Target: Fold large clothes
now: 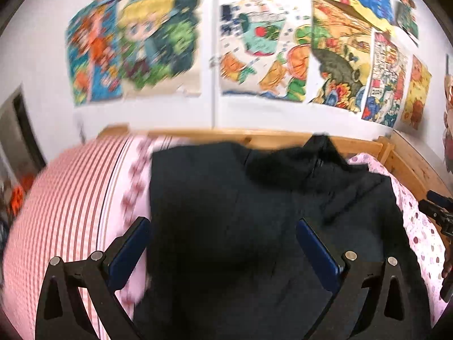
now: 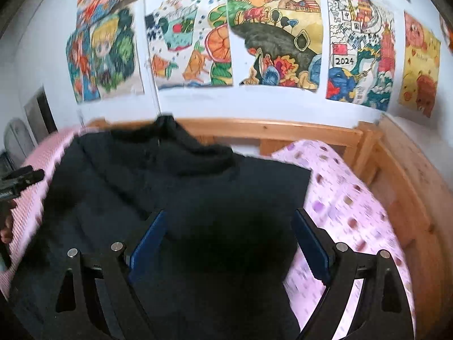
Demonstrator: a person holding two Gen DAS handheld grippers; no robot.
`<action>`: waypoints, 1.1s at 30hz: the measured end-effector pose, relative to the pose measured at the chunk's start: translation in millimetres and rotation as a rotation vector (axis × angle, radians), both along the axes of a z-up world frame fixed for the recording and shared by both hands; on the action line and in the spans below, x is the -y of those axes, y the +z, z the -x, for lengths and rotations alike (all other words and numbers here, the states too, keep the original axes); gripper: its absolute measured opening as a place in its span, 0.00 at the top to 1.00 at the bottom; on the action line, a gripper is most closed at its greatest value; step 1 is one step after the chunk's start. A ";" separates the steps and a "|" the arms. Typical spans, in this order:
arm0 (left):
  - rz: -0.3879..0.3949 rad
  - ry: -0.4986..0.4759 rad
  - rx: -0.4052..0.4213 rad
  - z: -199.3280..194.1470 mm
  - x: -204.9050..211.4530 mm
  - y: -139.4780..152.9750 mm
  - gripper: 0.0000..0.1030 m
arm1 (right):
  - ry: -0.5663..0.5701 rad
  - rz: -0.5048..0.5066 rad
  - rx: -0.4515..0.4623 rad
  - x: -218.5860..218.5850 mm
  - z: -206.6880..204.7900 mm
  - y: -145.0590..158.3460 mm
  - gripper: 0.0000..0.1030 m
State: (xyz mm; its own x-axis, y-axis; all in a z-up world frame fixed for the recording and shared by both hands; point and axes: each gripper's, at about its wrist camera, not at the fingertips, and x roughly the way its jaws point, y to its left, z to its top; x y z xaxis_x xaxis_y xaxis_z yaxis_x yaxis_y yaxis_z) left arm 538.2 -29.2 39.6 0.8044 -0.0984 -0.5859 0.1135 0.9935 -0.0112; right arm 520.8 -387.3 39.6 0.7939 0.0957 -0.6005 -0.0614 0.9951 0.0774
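Note:
A large black hooded garment [image 1: 254, 212] lies spread on the bed, its hood toward the wooden headboard; it also shows in the right wrist view [image 2: 198, 198]. My left gripper [image 1: 223, 229] is open over the garment's left part, its blue-padded fingers [image 1: 133, 249] wide apart. My right gripper [image 2: 228, 226] is open over the garment's right part, its fingers [image 2: 311, 246] wide apart. Neither holds cloth. Each gripper shows at the edge of the other's view: the right one [image 1: 437, 209], the left one [image 2: 17, 181].
The bed has a pink dotted sheet [image 2: 348, 212] on the right and red-striped bedding [image 1: 62, 212] on the left. A wooden bed frame [image 2: 269, 133] runs along the far and right sides. Colourful drawings [image 2: 274, 31] cover the white wall behind.

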 end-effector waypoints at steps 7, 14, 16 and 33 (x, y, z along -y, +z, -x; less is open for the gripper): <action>-0.158 -0.122 0.046 -65.0 54.8 7.2 0.00 | 0.151 0.103 0.020 -32.3 -61.8 -21.1 0.17; -0.255 -0.202 0.027 -109.3 98.0 -9.5 0.02 | 0.246 0.091 0.045 -60.8 -108.9 -31.7 0.18; -0.286 -0.217 0.010 -119.8 107.5 -15.2 0.12 | 0.266 0.114 0.052 -69.9 -118.0 -36.0 0.25; -0.099 -0.301 0.032 -102.2 84.8 11.5 0.94 | 0.251 0.017 0.078 -59.9 -92.5 -32.4 0.95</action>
State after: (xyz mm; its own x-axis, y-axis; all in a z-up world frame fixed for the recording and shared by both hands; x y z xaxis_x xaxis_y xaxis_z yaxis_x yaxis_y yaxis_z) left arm 640.3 -114.0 51.1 0.7658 -0.2786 -0.5796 0.4014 0.9112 0.0924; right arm 613.3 -327.4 7.2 0.7904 0.2855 -0.5420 -0.3115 0.9491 0.0458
